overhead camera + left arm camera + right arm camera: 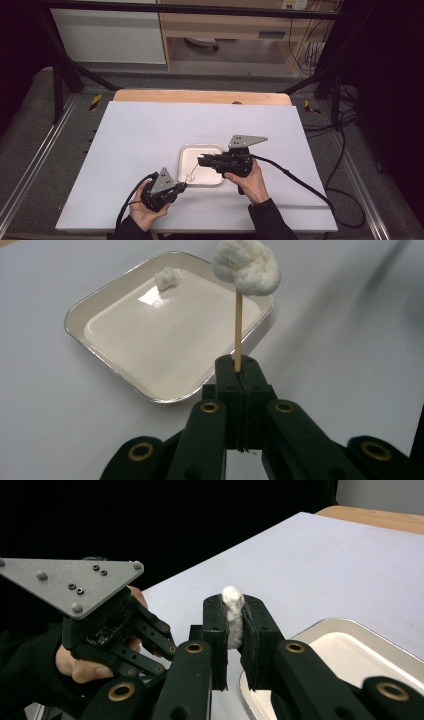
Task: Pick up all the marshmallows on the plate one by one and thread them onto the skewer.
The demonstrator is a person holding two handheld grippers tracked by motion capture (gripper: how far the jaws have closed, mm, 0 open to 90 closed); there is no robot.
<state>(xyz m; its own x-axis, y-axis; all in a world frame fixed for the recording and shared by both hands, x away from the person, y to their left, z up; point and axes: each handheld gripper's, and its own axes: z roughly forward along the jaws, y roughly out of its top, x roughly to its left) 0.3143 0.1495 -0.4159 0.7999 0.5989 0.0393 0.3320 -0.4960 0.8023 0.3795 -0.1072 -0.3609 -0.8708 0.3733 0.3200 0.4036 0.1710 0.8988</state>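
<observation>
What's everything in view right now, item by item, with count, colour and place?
Tray: one, cream with silver rim, near the table's front middle.
Cotton piece: one, white, in a far corner of the tray.
Wooden stick: one, tan, upright in the left gripper, with a white cotton ball on its tip.
Cotton wad: one, white, pinched in the right gripper.
Table cover: one, white, over a wooden tabletop.
Left gripper: black, shut on the stick, beside the tray's near corner.
Right gripper: black, shut on the wad, above the tray.
</observation>
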